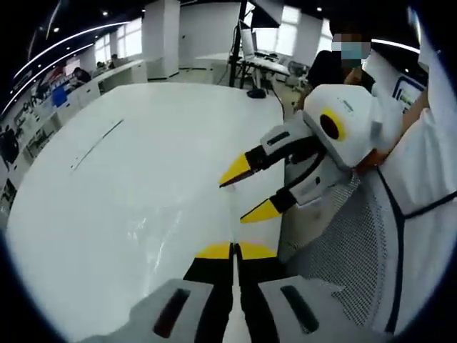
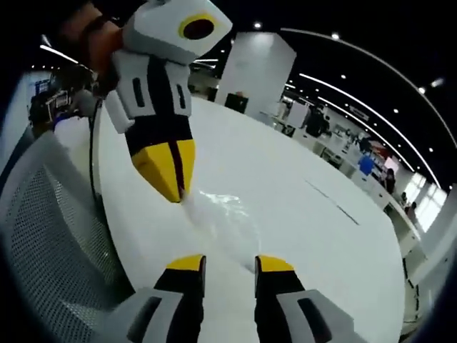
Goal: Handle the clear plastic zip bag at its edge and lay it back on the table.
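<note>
We saw the left tool (image 2: 173, 187) pinched shut on the clear bag's (image 2: 227, 214) edge, bag resting on the white counter (image 2: 300, 214); right tool (image 1: 251, 191) gaped at 3 o'clock. Next probably release.

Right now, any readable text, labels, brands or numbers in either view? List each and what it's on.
None can be read.
Left gripper, shut on the clear zip bag: yellow tips and a round yellow mark, no lettering.
Right gripper, open: the same, no lettering.
White table: a thin dark line, no print.
Clear zip bag: glare, no print seen.
Background desks and screens: too small and blurred to read.
</note>
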Motion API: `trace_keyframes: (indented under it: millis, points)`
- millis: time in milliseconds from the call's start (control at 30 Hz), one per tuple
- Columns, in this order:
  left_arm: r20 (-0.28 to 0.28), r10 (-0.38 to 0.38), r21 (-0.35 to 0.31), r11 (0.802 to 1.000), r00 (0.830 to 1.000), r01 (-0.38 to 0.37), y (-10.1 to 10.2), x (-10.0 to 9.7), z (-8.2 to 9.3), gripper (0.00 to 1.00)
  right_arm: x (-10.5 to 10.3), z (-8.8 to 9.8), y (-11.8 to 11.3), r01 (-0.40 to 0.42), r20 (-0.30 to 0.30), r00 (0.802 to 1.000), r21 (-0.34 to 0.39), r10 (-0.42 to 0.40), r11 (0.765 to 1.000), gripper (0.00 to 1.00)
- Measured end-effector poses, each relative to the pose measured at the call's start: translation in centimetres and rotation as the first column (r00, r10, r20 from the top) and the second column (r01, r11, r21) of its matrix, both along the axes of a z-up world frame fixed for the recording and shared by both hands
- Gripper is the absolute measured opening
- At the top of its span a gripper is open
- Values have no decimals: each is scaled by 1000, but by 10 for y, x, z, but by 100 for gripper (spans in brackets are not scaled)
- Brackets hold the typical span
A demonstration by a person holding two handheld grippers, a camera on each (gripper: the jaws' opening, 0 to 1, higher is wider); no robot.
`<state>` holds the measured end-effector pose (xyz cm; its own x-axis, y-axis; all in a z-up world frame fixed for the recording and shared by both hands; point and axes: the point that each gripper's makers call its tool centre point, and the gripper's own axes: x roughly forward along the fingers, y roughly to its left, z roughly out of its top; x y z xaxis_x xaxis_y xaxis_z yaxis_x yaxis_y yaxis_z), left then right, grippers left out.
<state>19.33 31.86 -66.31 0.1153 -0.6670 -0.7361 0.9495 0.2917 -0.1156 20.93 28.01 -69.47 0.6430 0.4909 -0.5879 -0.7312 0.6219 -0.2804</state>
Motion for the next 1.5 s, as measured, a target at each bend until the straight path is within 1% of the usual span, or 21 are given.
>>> trace_keyframes:
  millis: [233,300,533,700,733,767,800,833,867,900,933,1000,1067,1167,1233,1333,1400,1500]
  points:
    - [-3,20,-9,1000,1000,-20,6,3,-1,0,-1,-3,0,-4,-6,1000,-12,4,1000,8]
    - [-5,28,-15,999,1000,-28,6,4,-1,0,-1,-3,0,-8,-4,1000,-18,8,1000,2]
    - [1,36,-29,999,999,-36,5,3,3,0,-4,-5,2,-20,-11,1000,-25,20,999,1]
    - [15,48,-39,998,999,-47,6,10,1,0,-6,-7,2,-21,-18,1000,-40,20,999,0]
    - [34,51,-33,998,998,-50,7,14,0,0,-5,-8,1,-10,-28,1000,-33,9,999,0]
    - [64,43,-29,999,997,-41,5,16,1,2,-5,-10,1,-11,-39,999,-33,9,999,0]
    - [74,38,-29,999,996,-36,4,16,2,4,-5,-11,0,-10,-43,999,-39,9,999,0]
    - [98,29,-25,999,995,-27,3,17,4,7,-3,-12,0,-9,-47,999,-49,7,999,0]
    - [141,5,-9,1000,990,-3,3,20,5,9,-3,-13,-1,-10,-51,999,-52,7,999,0]
    - [173,-11,3,1000,985,11,3,21,6,12,-2,-15,-1,-9,-55,998,-53,6,999,0]
    - [215,-37,24,999,976,32,2,22,8,16,-2,-14,0,-8,-54,999,-57,5,998,0]
    - [261,-73,56,997,962,60,1,23,9,18,-2,-15,1,-18,-59,998,-68,14,998,0]
    - [296,-98,64,995,950,82,-2,24,11,16,-2,-13,1,-29,-49,998,-91,25,995,0]
    - [317,-121,70,992,941,104,-5,24,11,16,-2,-11,4,-49,-43,998,-115,44,992,0]
    - [348,-141,84,989,927,119,-5,28,12,17,-1,-10,3,-53,-37,998,-132,49,990,0]
    - [358,-143,81,989,923,121,-4,30,12,16,-1,-10,3,-58,-40,998,-144,53,988,0]
    - [355,-140,77,990,925,120,-4,31,11,16,-1,-10,2,-59,-44,998,-149,53,987,0]
    - [359,-149,88,988,921,126,-1,34,9,17,0,-11,0,-56,-49,998,-159,48,986,0]
